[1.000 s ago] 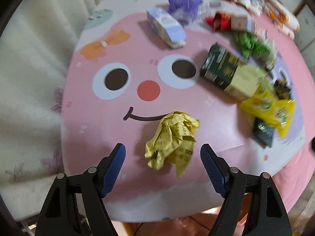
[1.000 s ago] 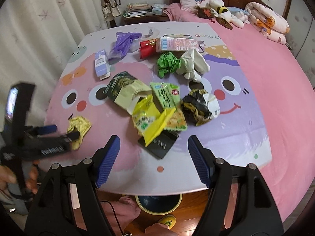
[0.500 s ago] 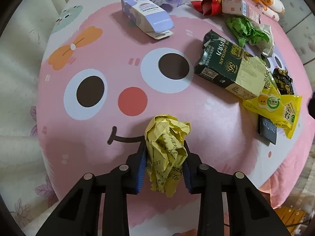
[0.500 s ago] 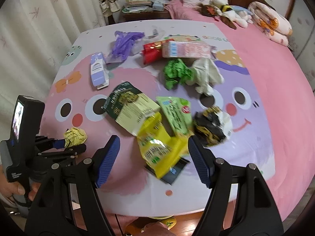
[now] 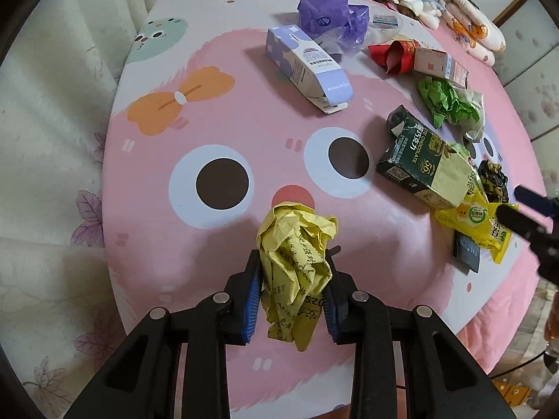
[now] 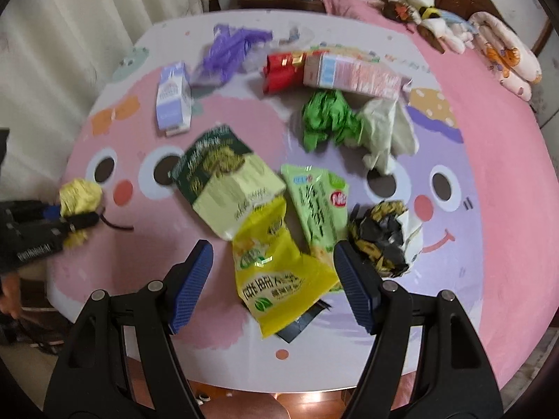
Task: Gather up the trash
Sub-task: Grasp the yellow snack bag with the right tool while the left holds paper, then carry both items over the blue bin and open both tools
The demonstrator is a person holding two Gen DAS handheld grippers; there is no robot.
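Yellow crumpled paper [image 5: 297,262] sits clamped between the jaws of the left gripper [image 5: 292,300], lifted just over the counter's [image 5: 244,111] near edge. To do this step well, I judge the squeeze should hold firm while the wad travels to a bin, since loose folds hang below the pads. The right gripper [image 6: 272,286] hovers with jaws wide apart above a yellow snack bag [image 6: 276,272], likely the next pick. Cartoon faces cover the pink counter; cartons and wrappers lie scattered, with a bed [image 6: 471,35] and curtain [image 5: 52,104] beyond.
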